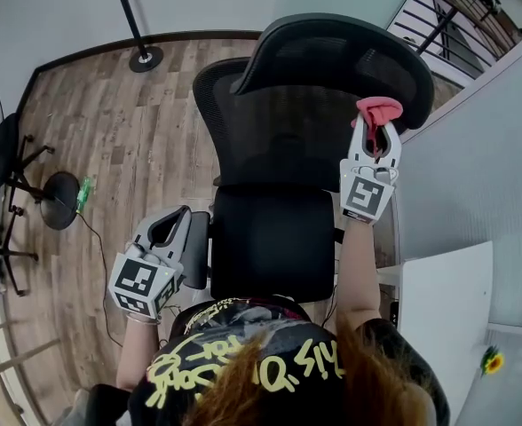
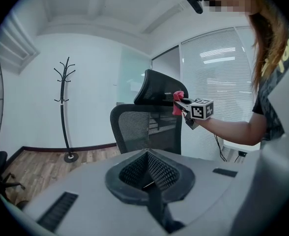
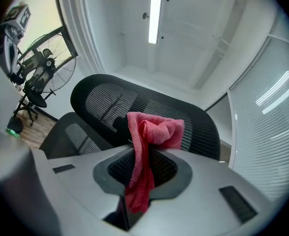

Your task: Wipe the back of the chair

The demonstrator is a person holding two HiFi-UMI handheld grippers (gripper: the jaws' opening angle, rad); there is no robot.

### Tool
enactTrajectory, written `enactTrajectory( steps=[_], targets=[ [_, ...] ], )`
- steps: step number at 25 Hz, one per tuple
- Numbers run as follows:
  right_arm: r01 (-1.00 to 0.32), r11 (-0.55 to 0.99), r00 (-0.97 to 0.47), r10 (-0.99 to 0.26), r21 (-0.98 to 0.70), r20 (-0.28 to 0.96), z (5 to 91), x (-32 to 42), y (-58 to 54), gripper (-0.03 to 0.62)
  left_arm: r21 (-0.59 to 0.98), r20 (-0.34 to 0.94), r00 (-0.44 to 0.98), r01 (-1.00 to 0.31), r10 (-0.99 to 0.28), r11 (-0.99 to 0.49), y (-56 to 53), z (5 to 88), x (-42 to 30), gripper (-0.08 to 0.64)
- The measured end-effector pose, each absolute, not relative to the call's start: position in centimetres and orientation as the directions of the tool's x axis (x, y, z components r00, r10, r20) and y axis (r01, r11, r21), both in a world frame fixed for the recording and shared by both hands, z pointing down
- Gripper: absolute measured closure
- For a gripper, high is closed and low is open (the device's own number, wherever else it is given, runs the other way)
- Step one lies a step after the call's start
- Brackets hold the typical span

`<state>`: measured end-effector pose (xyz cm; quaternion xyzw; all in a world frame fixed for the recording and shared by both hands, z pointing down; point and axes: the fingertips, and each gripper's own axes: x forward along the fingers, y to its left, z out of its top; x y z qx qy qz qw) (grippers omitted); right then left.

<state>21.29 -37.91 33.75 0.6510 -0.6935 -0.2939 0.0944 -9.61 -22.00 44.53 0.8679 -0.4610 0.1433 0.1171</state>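
Observation:
A black mesh office chair stands in front of me, with its headrest point(image 1: 332, 51), backrest point(image 1: 279, 140) and seat point(image 1: 265, 242) in the head view. My right gripper point(image 1: 375, 121) is shut on a pink cloth point(image 1: 378, 108) and holds it against the right edge of the headrest. In the right gripper view the pink cloth point(image 3: 152, 132) hangs bunched between the jaws of my right gripper point(image 3: 139, 154), just before the mesh headrest point(image 3: 110, 100). My left gripper point(image 1: 181, 213) hangs low by the chair's left side, shut and holding nothing. From the left gripper point(image 2: 147, 154), the backrest point(image 2: 144, 127) is seen some way off.
A coat stand point(image 2: 65, 107) rises at the back left, its base point(image 1: 144, 58) on the wood floor. Another wheeled chair point(image 1: 12, 180) and a fan stand at far left. A white desk point(image 1: 443, 327) and a blinds-covered glass wall point(image 2: 218, 77) close off the right.

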Motion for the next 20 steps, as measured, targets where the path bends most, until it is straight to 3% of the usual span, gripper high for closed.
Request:
enactTrajectory(
  steps=[20],
  targets=[
    [-0.911,0.160,-0.253,-0.945,0.381,-0.206,35.8,12.2,-41.1,0.531,0.074,0.357,0.516,-0.846,-0.778,-0.527,-22.9,44.6,-14.0,0.568]
  ],
)
